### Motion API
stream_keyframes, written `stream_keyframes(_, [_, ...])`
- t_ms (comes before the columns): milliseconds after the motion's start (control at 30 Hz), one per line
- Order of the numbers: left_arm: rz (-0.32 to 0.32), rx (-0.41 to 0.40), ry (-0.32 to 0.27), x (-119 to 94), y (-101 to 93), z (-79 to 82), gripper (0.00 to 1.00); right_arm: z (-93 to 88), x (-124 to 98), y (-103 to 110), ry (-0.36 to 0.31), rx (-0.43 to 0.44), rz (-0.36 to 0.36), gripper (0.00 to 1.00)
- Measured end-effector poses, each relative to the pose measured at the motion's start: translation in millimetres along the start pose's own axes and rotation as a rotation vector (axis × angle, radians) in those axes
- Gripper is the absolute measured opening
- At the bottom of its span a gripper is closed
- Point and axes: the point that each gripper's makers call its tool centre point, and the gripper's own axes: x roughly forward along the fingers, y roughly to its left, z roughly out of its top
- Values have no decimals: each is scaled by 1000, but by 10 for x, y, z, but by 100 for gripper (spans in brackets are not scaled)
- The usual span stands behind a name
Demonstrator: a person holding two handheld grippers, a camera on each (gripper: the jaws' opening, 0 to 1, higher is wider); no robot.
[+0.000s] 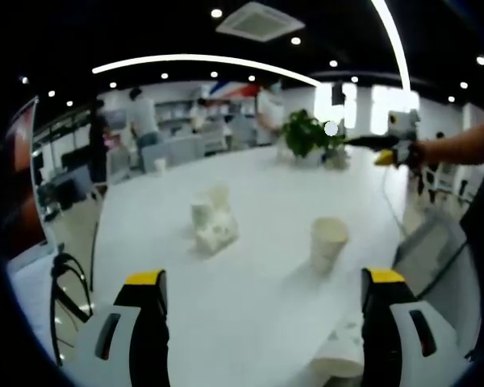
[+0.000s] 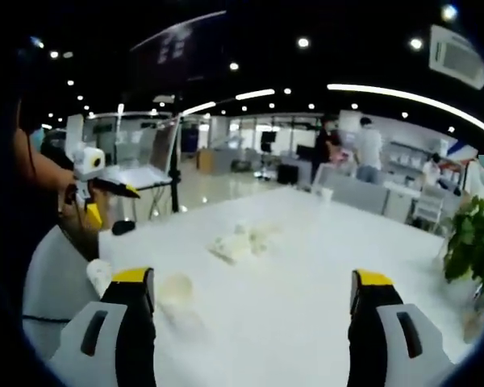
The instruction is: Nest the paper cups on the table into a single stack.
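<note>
A long white table (image 1: 250, 306) runs away from the viewer in an open office, and the paper cups sit on it. Taking the potted plant (image 1: 305, 133) at the table's far end as the landmark, one upright paper cup (image 1: 328, 242) stands well short of the plant, nearer the viewer and close to the table's right edge. To the left of that cup, also well short of the plant, lies a loose cluster of cups (image 1: 213, 222); it is blurred, so how many there are, and whether some lie tipped, cannot be told for sure. The left gripper (image 1: 264, 322) hangs over the near part of the table with its jaws spread wide and nothing between them. The right gripper (image 2: 254, 322) is likewise spread wide and empty, looking across the table from the other side, with the single cup (image 2: 177, 290) near its left jaw. Paper cups are likely very light, thin-walled and easily crushed, and may slide on the smooth top. A gentle pinch across the wall just below the rolled rim looks the safest hold.
</note>
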Motion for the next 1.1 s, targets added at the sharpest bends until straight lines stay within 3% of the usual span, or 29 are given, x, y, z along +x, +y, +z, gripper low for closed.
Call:
stream_keyframes(533, [-12, -9, 34, -74, 3, -109, 99, -68, -20, 59, 10, 10, -2, 100])
stream_keyframes(800, [-46, -45, 86, -115, -40, -260, 99, -134, -26, 83, 20, 20, -1, 100])
stream_keyframes(933, [-90, -91, 132, -109, -117, -397, 98, -161, -27, 87, 22, 26, -4, 100])
stream_keyframes(1100, [-184, -184, 248, -118, -337, -719, 95, -172, -31, 102, 22, 31, -6, 100])
